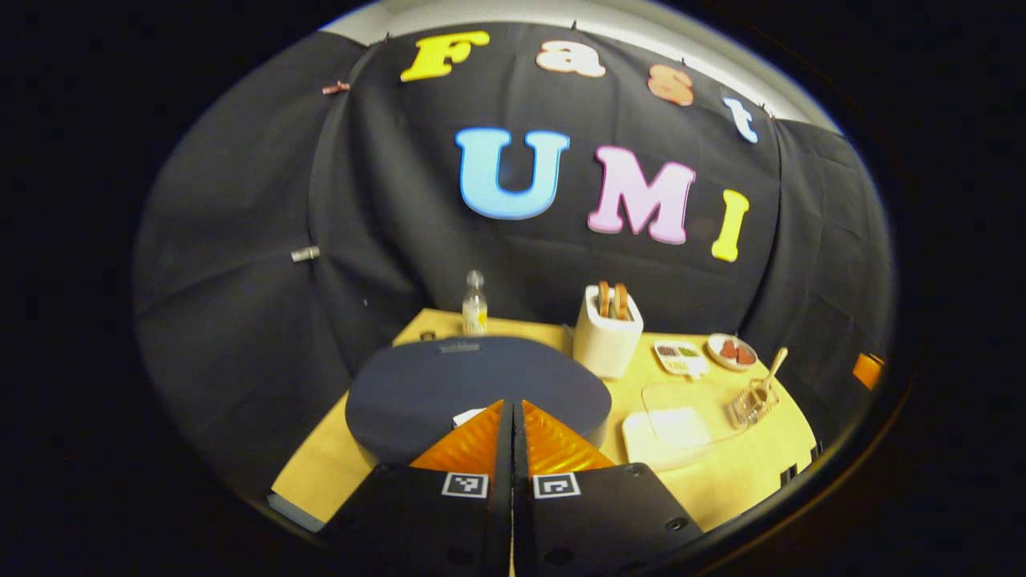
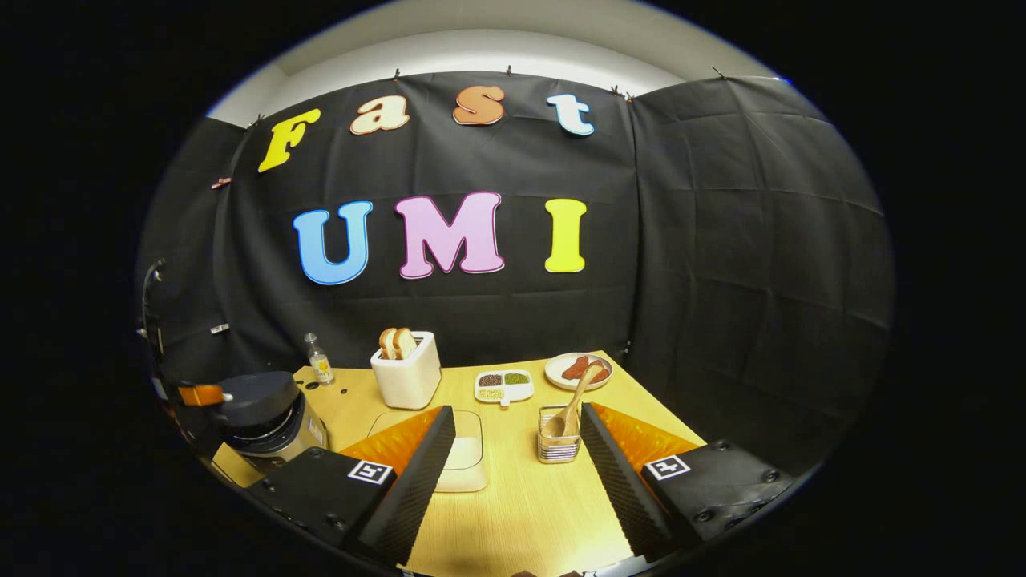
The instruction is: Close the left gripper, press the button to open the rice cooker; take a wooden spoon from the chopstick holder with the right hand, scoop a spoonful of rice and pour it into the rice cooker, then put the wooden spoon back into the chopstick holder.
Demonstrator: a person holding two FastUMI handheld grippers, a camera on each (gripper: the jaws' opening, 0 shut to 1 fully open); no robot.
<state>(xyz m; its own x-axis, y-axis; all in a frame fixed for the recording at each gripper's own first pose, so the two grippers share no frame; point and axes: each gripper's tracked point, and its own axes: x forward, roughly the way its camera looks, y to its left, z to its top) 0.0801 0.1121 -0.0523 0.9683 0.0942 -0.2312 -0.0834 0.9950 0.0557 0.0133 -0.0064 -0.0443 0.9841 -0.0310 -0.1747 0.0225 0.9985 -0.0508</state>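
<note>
Left hand-held gripper (image 1: 513,413) pinched closed over cooker lid (image 1: 449,385). Right hand-held gripper (image 2: 513,437) wide. Wooden spoon (image 2: 571,405): light, stiff; grip upper handle.

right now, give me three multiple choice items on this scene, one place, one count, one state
1. Where is the wooden spoon?
A. in the wire chopstick holder
B. on the round plate
C. inside the rice cooker

2. How many toast slices stand in the white toaster?
A. none
B. two
C. five

3. How are the left gripper fingers set?
A. wide apart
B. pressed together
C. clamped on the bottle

Answers: 1 A, its bowl sits in the holder with the handle leaning out; 2 B, two slices poke from the top; 3 B, the fingers meet above the dark-lidded rice cooker.
</note>
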